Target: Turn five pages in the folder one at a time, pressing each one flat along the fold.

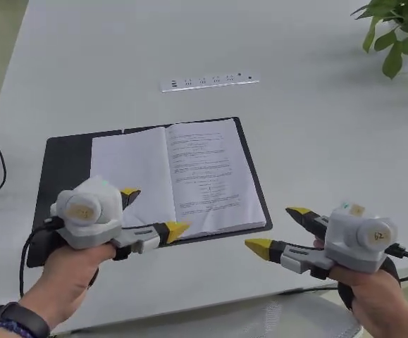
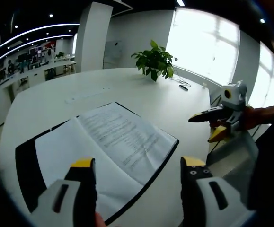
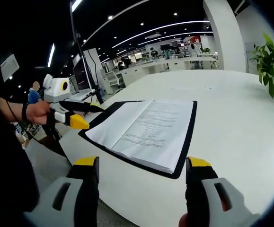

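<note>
Close to the near edge of the desk [image 1: 316, 141] lies the folder [image 1: 68, 163], open and flat, its black cover showing as a wide band on the left and a thin border elsewhere. The left page [image 1: 133, 172] is blank white; the right page [image 1: 214, 176] carries printed text, and the fold runs between them. The left tool [image 1: 153, 210] hangs over the folder's near left part with its yellow-tipped jaws spread apart and gripping nothing; whether a tip touches the paper I cannot tell. The right tool [image 1: 278, 227] is held at the desk's near edge, off the folder's near right corner and apart from it, jaws likewise spread and empty. Toward the far edge a white power strip [image 1: 209, 82] lies on the desk, and a leafy plant [image 1: 397, 32] stands at the far right corner
</note>
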